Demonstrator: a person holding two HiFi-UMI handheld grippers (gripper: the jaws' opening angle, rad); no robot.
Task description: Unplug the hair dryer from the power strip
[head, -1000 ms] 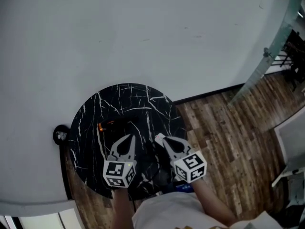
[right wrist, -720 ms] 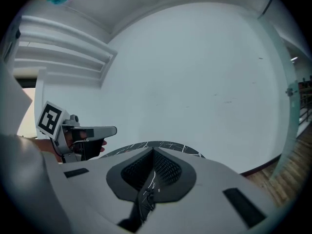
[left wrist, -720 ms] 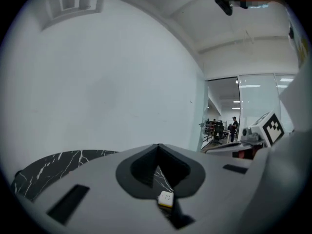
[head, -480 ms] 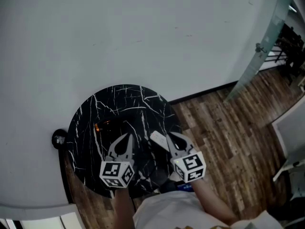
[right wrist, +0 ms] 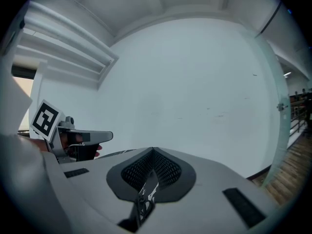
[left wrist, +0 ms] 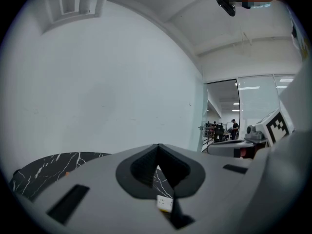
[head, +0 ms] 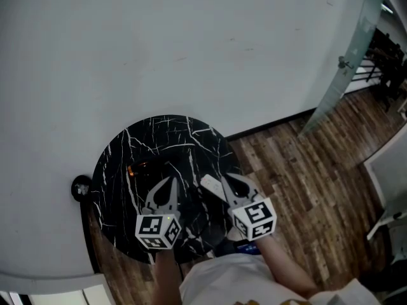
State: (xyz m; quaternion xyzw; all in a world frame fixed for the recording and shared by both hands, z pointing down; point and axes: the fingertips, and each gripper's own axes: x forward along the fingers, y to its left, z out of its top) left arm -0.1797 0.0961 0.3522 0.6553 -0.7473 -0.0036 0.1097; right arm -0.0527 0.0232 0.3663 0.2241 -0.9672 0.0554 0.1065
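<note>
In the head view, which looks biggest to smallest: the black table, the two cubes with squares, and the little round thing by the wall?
1. Table, largest by far.
2. Left cube and right cube: they look alike, and sit nearer the camera, so no ranking between them.
3. Round thing, smallest.

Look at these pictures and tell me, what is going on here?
A person holds the left gripper and right gripper side by side above a round black marble table by a white wall. Both sets of jaws are shut with nothing in them. An orange light glows on the table; the dark items there are too murky to tell apart, so no unplugging shows yet.
</note>
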